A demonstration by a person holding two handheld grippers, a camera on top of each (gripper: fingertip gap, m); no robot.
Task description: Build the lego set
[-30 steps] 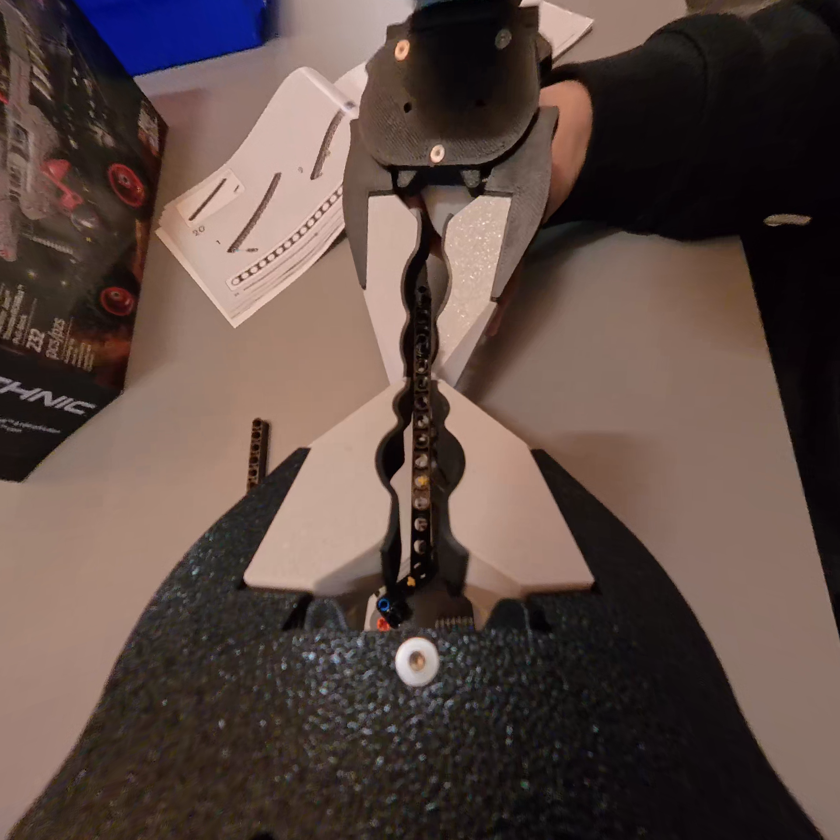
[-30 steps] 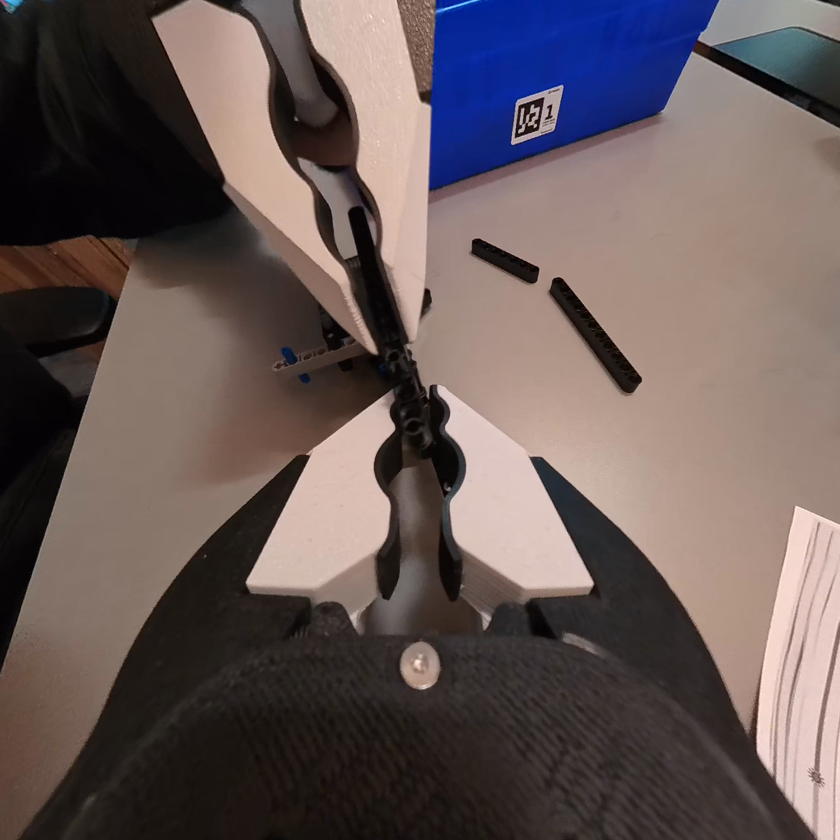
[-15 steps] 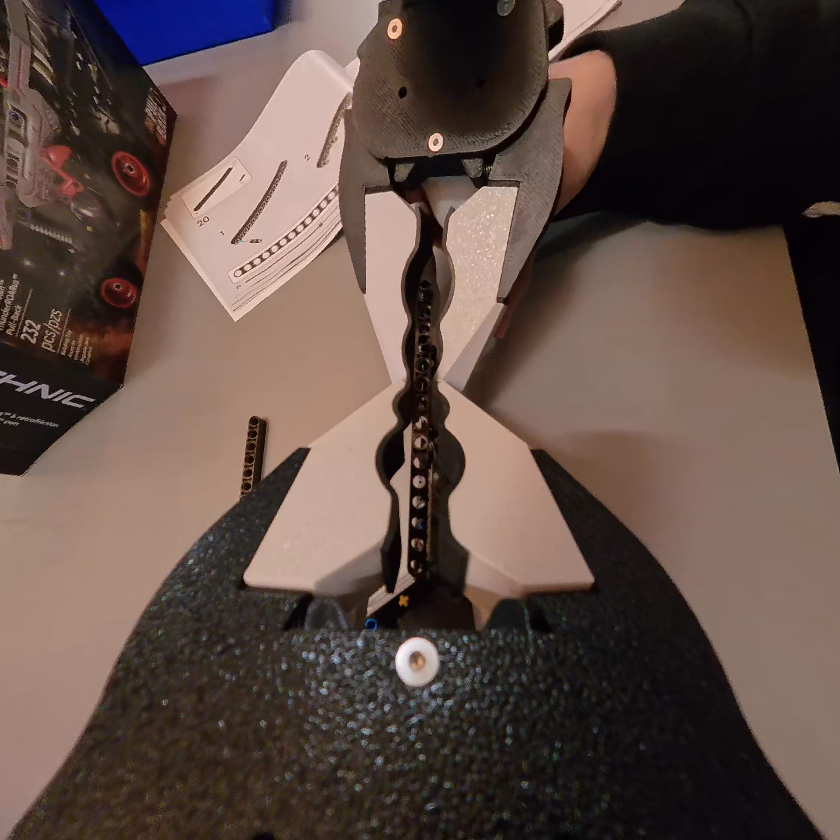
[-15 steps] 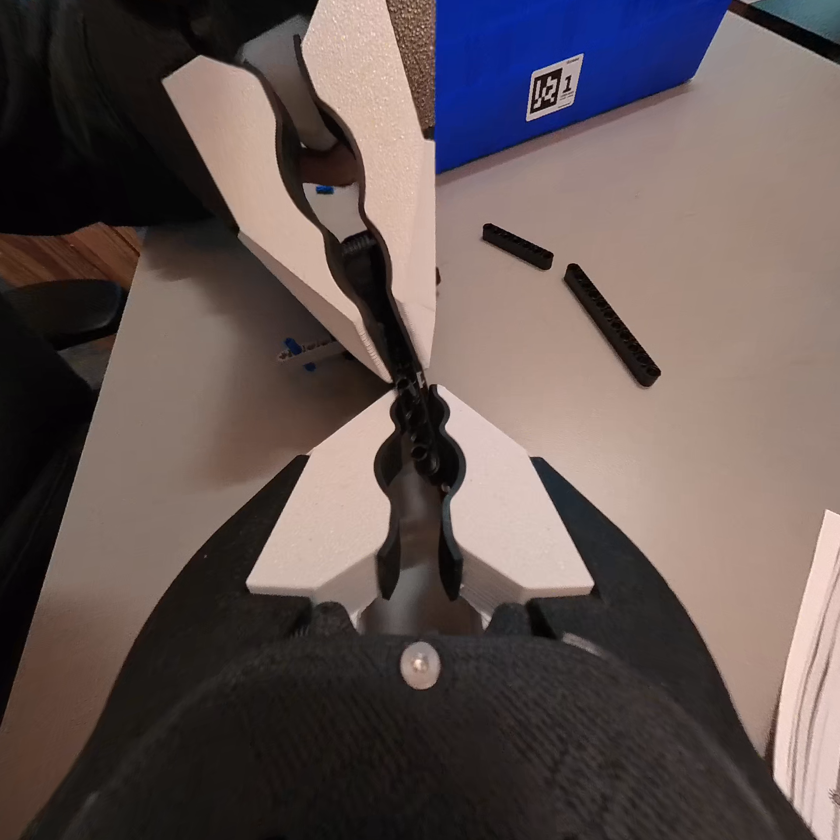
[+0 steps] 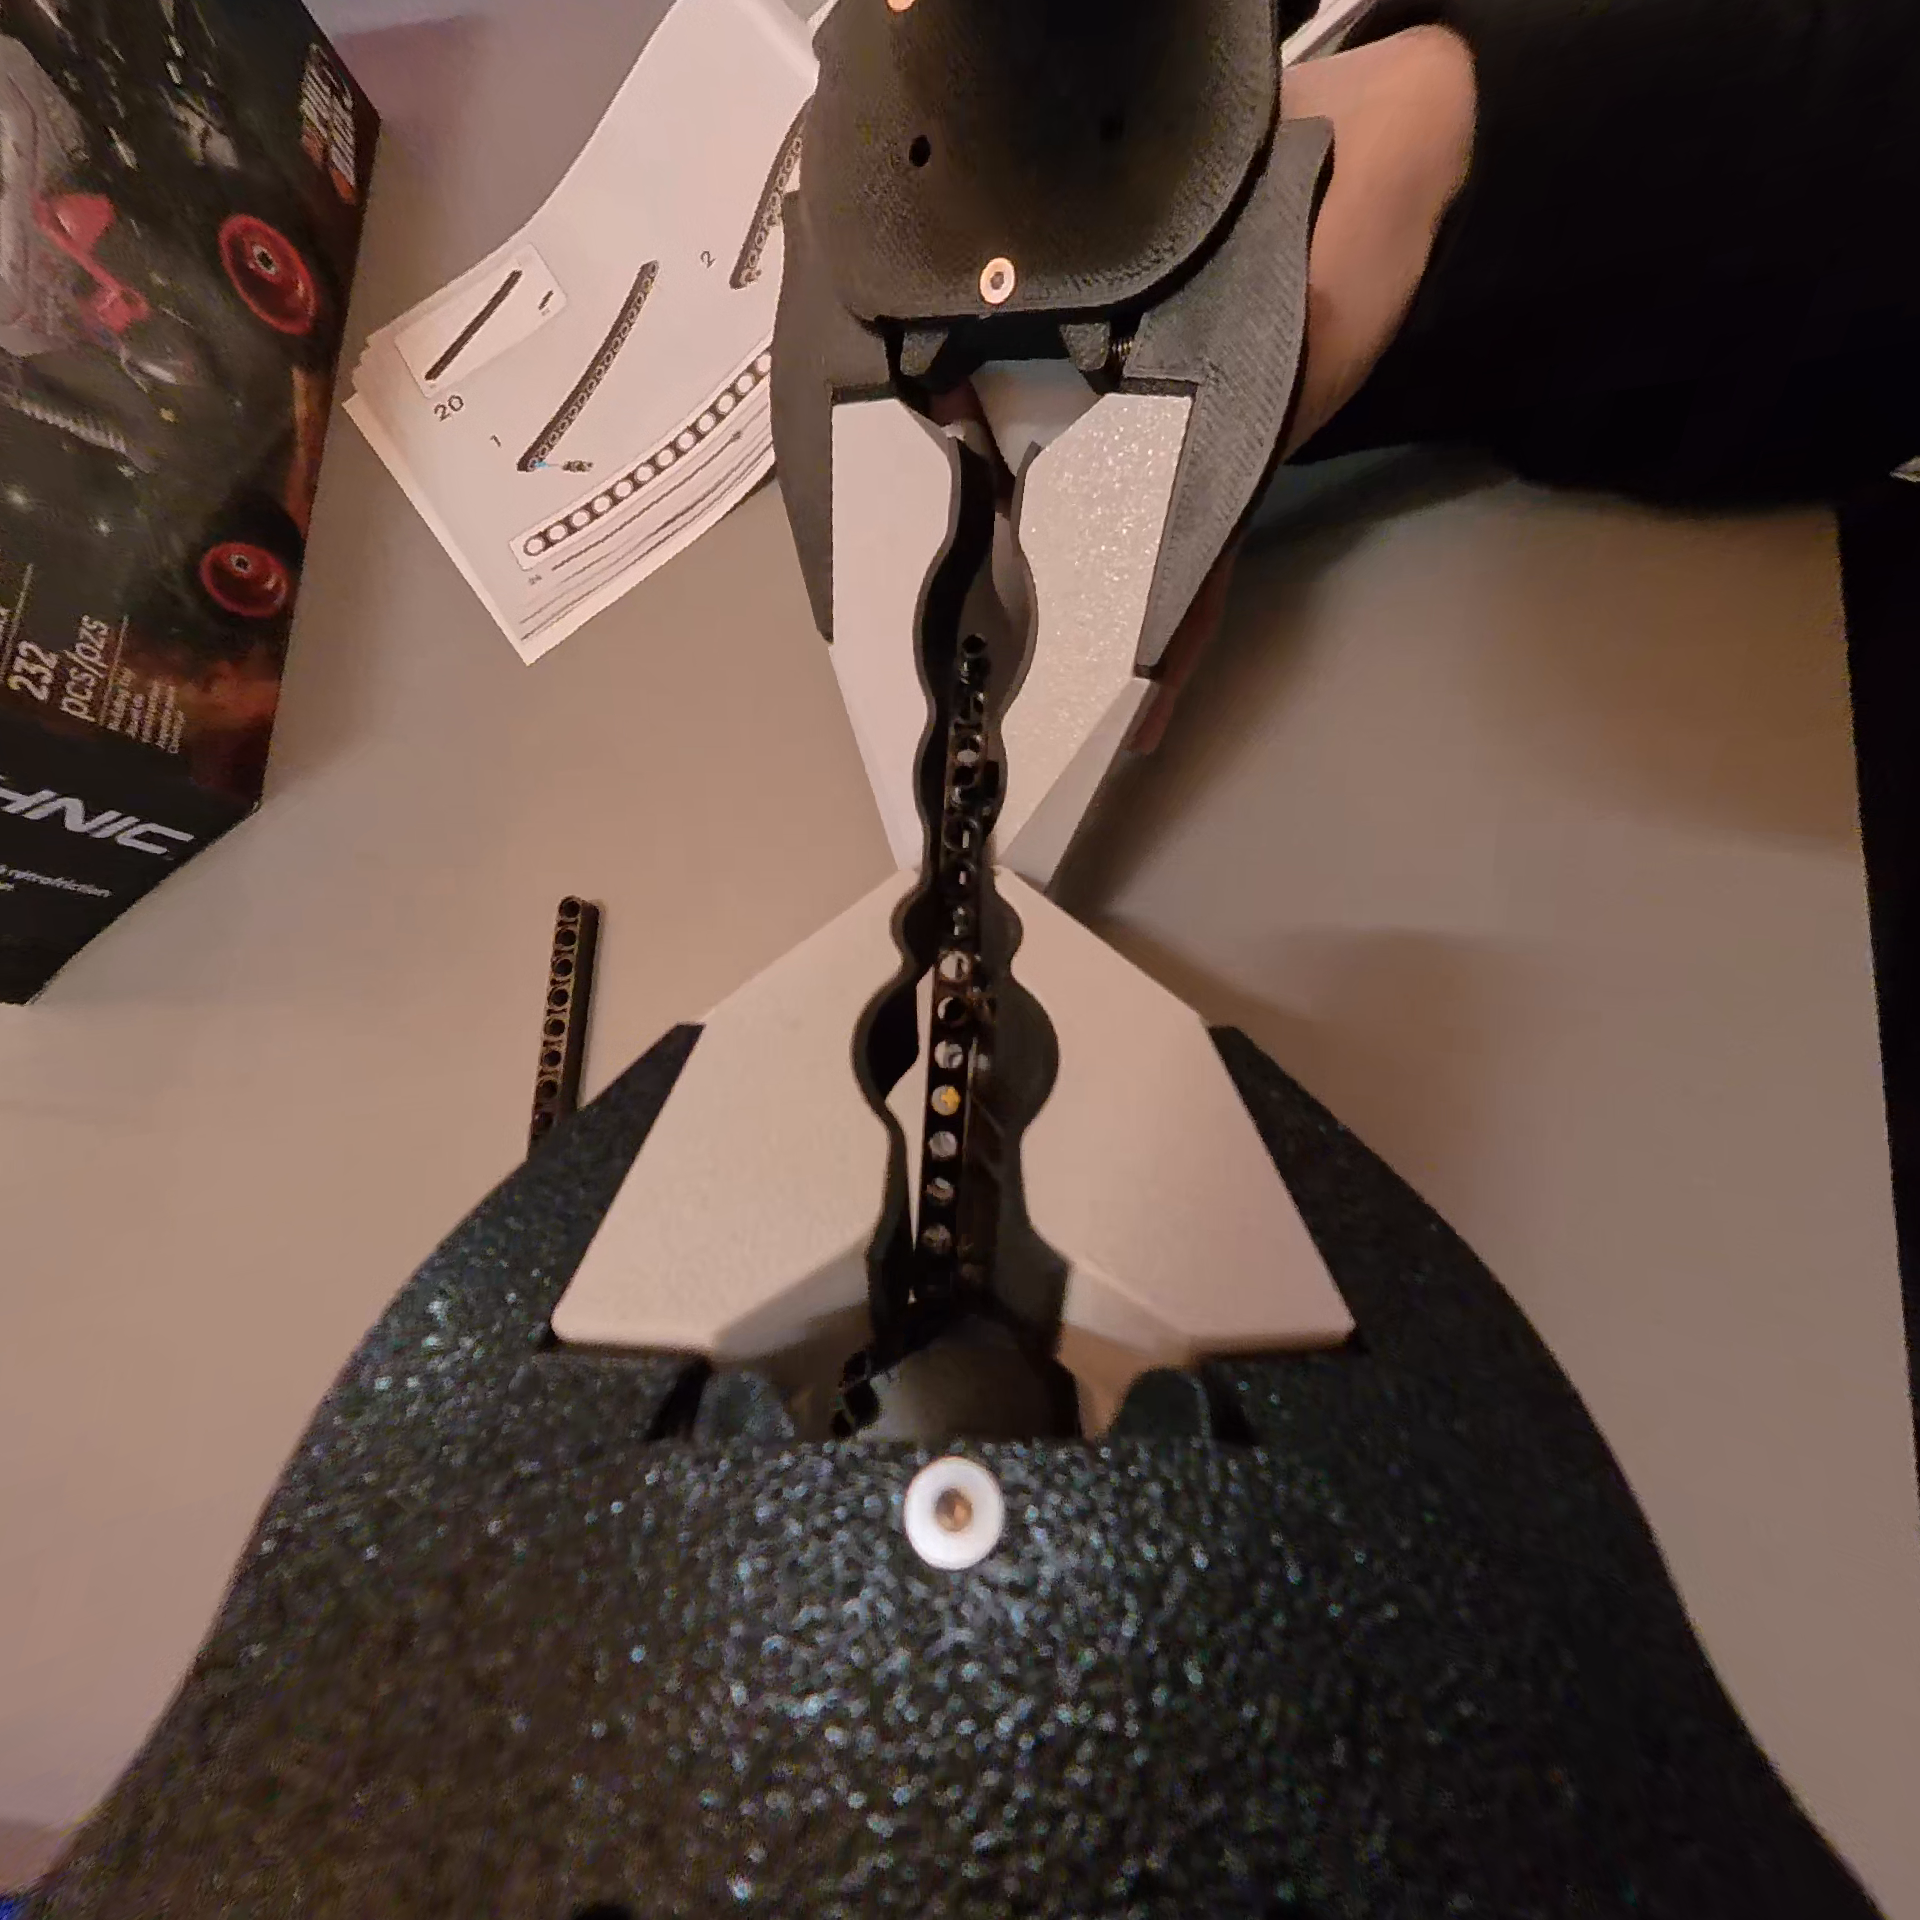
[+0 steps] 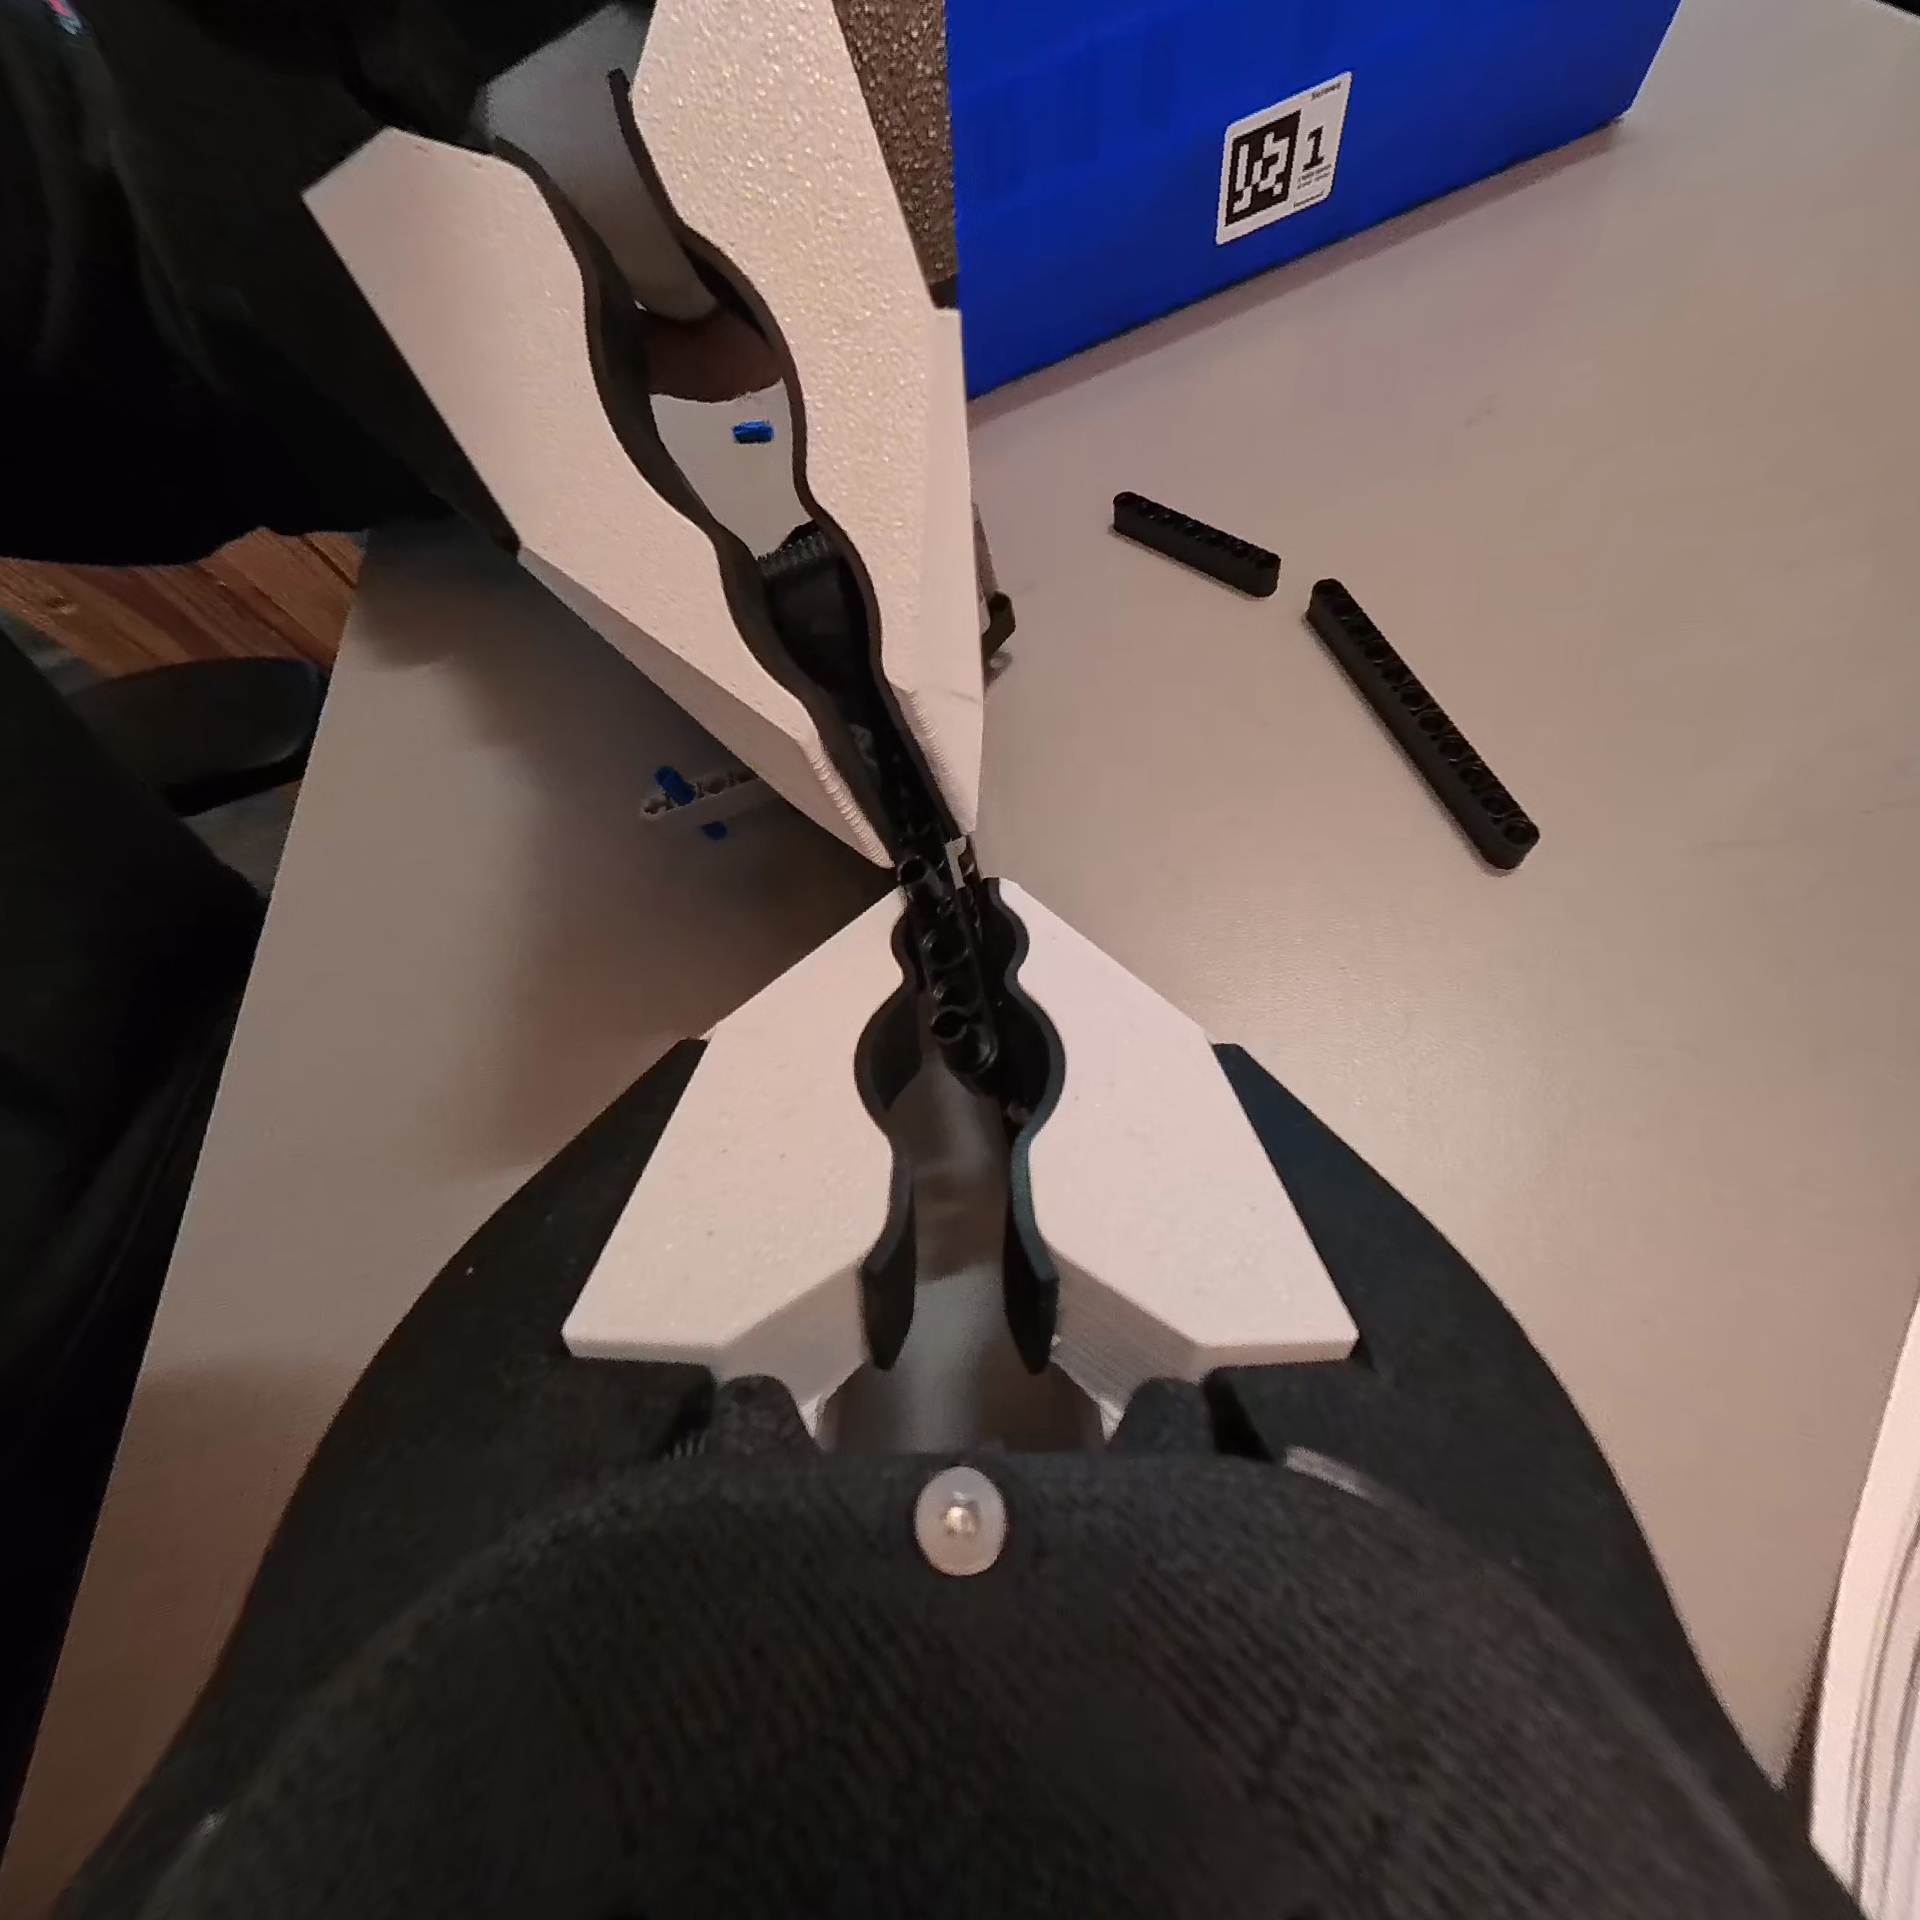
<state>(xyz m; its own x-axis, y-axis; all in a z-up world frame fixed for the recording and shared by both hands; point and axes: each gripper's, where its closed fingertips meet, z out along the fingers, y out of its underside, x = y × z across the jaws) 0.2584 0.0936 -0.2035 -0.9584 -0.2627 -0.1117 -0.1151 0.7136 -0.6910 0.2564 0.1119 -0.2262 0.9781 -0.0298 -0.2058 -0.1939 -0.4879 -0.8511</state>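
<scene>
Above the grey tabletop [image 5: 1455, 935], left gripper [image 5: 956, 914] and right gripper [image 6: 951, 904] meet tip to tip, jaws of both apparently clamped on one long black holed lego beam [image 5: 951, 1091].

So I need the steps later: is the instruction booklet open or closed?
Open. In the left wrist view the instruction booklet lies on the table with a diagram page showing, its pages curling up beside the set's box.

black holed beam [image 5: 951, 1049] | white-fingered, black-bodied hand-held gripper [image 5: 956, 883] | grey table [image 6: 1455, 1039] | blue bin [image 6: 1247, 156] | white booklet [image 5: 582, 416]
</scene>
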